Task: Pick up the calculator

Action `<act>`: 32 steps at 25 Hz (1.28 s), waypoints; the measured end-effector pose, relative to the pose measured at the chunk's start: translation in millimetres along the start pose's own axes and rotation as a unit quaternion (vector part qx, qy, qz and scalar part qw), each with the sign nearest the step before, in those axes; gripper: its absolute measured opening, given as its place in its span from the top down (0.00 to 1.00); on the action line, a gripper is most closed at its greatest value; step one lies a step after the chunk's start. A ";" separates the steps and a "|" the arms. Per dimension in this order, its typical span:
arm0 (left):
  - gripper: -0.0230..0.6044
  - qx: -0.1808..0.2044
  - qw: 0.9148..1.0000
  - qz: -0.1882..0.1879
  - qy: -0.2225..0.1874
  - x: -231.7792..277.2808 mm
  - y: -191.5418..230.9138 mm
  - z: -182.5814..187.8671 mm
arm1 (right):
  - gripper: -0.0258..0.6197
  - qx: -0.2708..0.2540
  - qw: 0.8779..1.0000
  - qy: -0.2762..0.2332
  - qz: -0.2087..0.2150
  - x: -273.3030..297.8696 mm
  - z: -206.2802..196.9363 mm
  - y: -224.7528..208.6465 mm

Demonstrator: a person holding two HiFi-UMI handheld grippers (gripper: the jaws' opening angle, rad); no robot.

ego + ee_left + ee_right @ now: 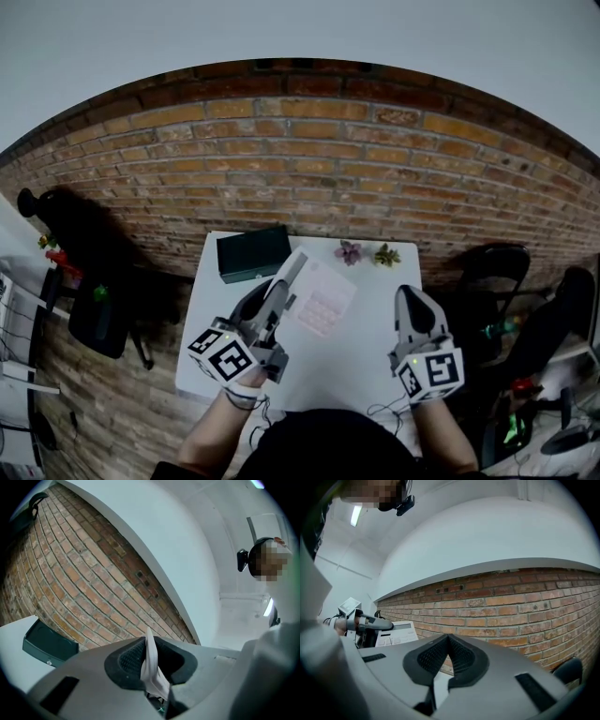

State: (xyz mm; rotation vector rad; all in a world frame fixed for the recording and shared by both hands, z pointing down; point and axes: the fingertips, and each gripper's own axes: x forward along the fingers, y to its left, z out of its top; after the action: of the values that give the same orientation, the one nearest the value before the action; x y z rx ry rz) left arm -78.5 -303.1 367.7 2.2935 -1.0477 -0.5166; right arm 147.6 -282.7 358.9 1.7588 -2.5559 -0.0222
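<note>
Your left claw (149, 656) was clamped on the calculator (323, 298): in the left gripper view both pads pinched one thin white edge, seen edge-on, with the jaws only a little apart around it. In the head view the calculator stuck out past the claw tip to the right, keys facing up, tilted, and over the far half of the white table (375, 366). The right gripper view showed it from the side, clear of the tabletop, with brick behind it. Your right claw (448, 653) was closed, pads together and nothing between them. In the head view it sat over the table's right side, well apart from the calculator and pointing at the wall. A dark green box (253, 253) lay on the table's far left corner, just beyond the left claw tip and not touching it. Two small plants (350, 251) stood side by side at the table's far edge, near the calculator's far end. I couldn't tell whether they touched it. A brick wall (300, 169) ran behind the table, and a dark chair (497, 267) stood off the table's right side. Both your hands were at the table's near edge, behind the marker cubes.
</note>
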 end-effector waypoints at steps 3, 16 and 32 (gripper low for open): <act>0.89 -0.006 1.000 0.006 0.007 1.5 6.9 -8.0 | 0.95 0.002 1.000 0.002 0.001 4.3 -4.8 -1.1; 0.89 -0.013 1.000 0.015 0.019 5.6 19.4 -19.6 | 0.95 0.013 1.000 0.018 0.006 13.6 -21.7 -3.1; 0.89 -0.013 0.999 0.019 0.023 -0.4 15.5 -26.7 | 0.95 0.014 1.000 0.022 0.009 6.3 -25.4 -1.5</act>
State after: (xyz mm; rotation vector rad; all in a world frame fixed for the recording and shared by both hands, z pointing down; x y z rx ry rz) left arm -72.8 -302.4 398.1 2.2492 -1.0540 -0.4583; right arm 147.7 -288.9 384.3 1.7260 -2.5534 0.0526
